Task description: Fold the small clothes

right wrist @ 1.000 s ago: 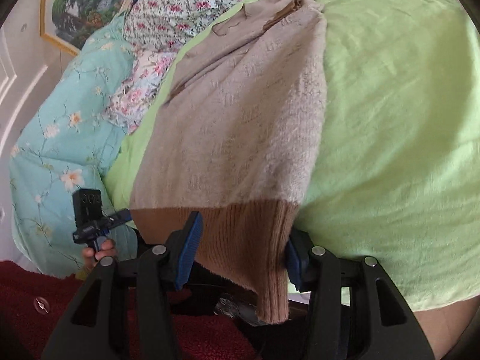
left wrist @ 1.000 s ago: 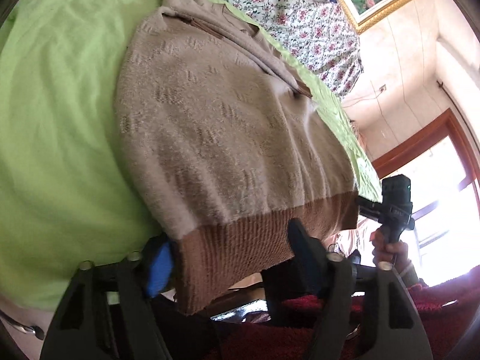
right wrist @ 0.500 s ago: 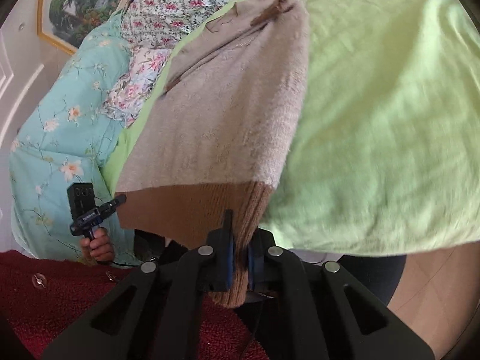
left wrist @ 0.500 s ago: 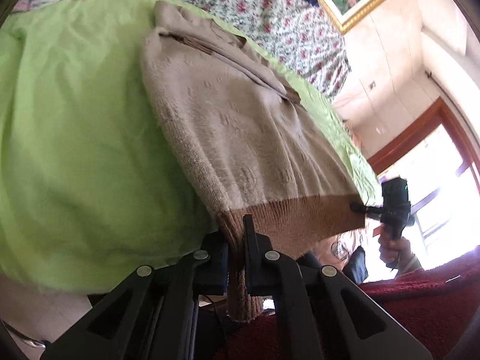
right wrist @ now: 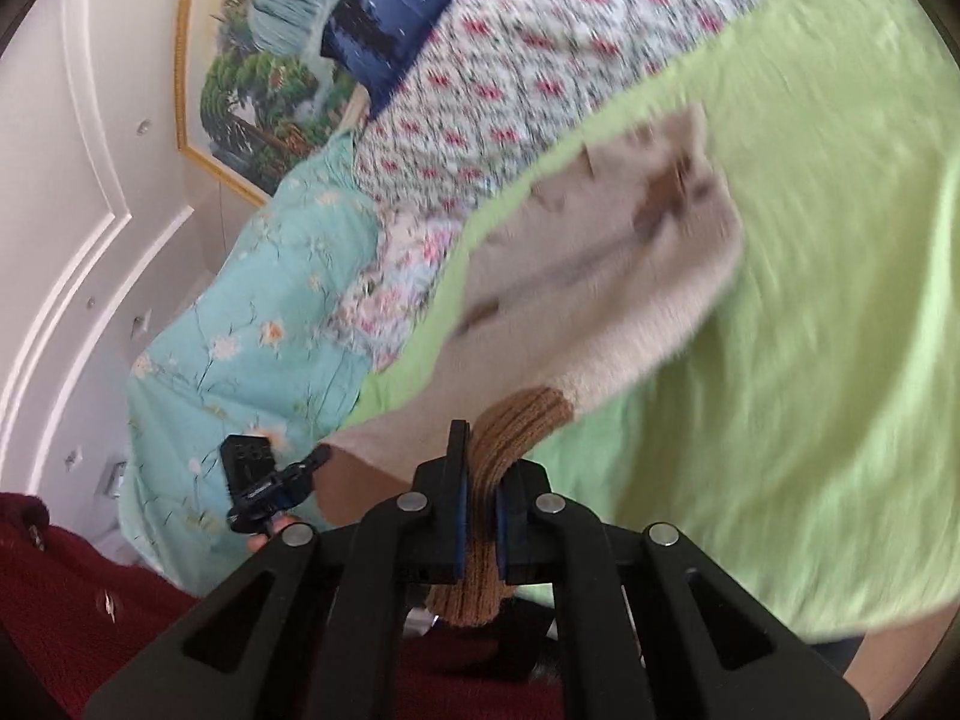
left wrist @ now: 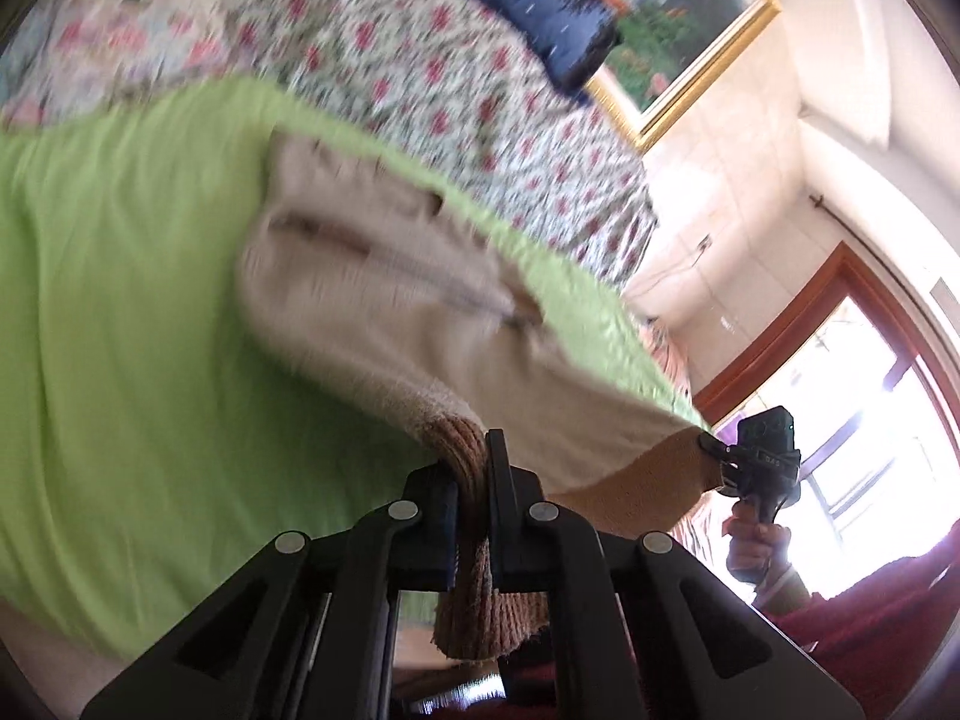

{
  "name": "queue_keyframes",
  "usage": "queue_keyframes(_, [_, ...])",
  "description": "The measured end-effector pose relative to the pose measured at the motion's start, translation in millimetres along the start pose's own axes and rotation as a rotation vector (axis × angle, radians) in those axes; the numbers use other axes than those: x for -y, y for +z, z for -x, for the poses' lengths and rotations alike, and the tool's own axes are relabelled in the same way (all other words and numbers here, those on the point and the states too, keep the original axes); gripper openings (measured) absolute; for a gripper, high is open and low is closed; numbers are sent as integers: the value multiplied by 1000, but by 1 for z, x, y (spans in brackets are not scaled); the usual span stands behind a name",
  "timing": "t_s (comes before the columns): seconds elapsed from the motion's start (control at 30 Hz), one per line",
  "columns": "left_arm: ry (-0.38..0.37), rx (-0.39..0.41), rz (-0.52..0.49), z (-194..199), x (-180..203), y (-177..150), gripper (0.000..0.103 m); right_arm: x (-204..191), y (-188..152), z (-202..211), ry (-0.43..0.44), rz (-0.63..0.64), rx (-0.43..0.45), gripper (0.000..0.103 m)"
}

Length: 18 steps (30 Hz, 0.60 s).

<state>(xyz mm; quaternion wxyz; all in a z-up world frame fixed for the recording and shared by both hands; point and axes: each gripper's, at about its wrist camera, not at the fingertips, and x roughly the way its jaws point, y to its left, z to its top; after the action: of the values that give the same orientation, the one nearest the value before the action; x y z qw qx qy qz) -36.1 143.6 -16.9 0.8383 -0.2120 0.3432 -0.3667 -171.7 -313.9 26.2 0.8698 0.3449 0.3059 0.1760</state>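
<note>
Green bedsheet (left wrist: 138, 372) spreads ahead; my left gripper (left wrist: 474, 498) and right gripper (right wrist: 480, 492) each pinch the sweater (left wrist: 384, 306) hem. Bottom-fold step, I judge: next carry hem forward toward collar, evenly.

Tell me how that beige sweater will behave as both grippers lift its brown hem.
Likely floppy: the sweater sags between the left gripper and right gripper. Probably light, since pinched hem corners carry it. The ribbed knit bunches in the jaws, so slipping seems unlikely.
</note>
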Motion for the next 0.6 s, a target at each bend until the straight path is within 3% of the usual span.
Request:
queue_keyframes(0.17, [-18, 111, -29, -10, 9, 52, 5, -7, 51, -12, -11, 31, 93, 8])
queue_keyframes(0.3, [-1, 169, -37, -33, 5, 97, 5, 3, 99, -31, -104, 53, 145, 8])
queue_keyframes(0.6, [117, 150, -20, -134, -35, 200, 5, 54, 206, -117, -262, 56, 119, 8])
